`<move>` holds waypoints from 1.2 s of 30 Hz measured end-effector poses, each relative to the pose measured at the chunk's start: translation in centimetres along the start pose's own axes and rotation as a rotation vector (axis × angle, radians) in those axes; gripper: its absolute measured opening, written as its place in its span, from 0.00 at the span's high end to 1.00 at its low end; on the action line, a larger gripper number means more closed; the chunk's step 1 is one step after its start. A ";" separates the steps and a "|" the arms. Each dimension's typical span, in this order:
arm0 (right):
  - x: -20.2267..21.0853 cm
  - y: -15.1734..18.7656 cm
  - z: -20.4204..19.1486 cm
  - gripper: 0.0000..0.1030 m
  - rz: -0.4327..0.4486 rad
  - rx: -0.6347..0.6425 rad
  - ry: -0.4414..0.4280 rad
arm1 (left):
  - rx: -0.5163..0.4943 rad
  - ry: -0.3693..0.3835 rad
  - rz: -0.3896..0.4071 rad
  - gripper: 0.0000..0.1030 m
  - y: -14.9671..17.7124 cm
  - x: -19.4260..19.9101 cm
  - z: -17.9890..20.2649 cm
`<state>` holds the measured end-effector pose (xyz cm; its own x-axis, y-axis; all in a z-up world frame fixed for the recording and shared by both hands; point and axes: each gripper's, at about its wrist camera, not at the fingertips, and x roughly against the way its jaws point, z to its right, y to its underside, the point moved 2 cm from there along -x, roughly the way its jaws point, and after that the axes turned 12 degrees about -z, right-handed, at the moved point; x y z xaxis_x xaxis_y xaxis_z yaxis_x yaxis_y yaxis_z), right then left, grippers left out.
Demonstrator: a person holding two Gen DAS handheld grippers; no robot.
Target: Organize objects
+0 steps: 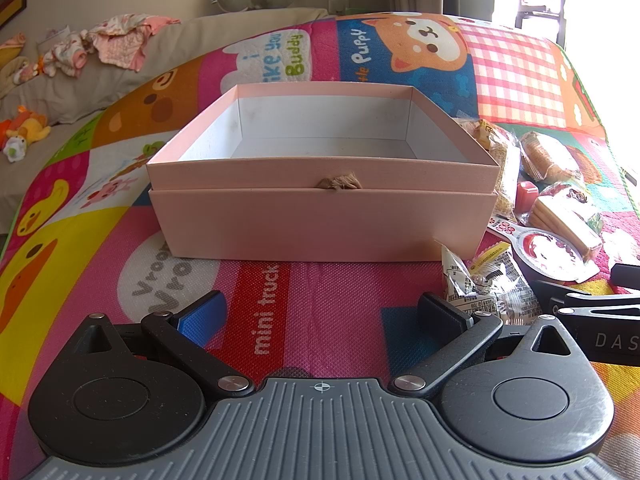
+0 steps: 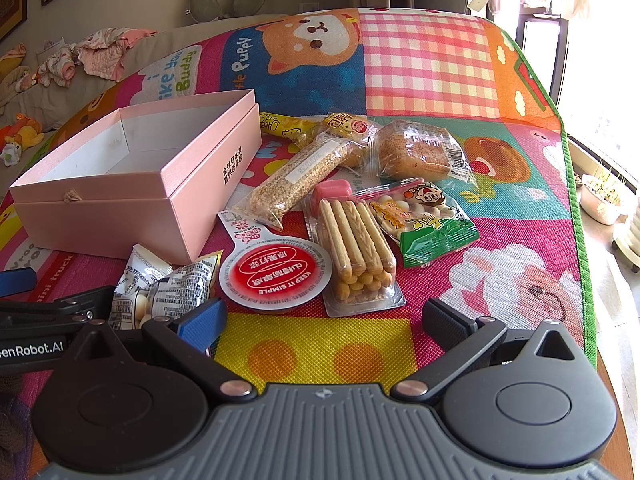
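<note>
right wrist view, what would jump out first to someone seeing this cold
The open pink box at left, with nothing inside, sits on a loud cartoon play mat. Right beside it sprawls a heap of wrapped snacks, with the tray of biscuit sticks and the round red-lidded cup nearest the open right gripper.
</note>
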<state>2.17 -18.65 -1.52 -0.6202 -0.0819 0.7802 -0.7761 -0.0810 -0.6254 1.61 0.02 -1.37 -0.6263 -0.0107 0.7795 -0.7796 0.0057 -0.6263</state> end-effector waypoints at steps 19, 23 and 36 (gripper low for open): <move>0.0 0.0 0.0 0.00 0.000 0.001 -0.001 | -0.002 -0.002 0.000 0.00 0.0 0.0 0.0; 0.0 0.0 0.0 0.00 0.000 0.001 -0.001 | -0.003 -0.002 0.000 0.00 0.0 -0.1 0.0; -0.1 -0.1 0.1 0.00 0.001 0.005 -0.001 | -0.002 -0.002 0.000 0.00 0.3 -0.3 -0.1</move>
<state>2.35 -18.72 -1.52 -0.6205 -0.0833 0.7797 -0.7750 -0.0862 -0.6260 1.57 0.15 -1.73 -0.6266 -0.0129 0.7792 -0.7793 0.0081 -0.6266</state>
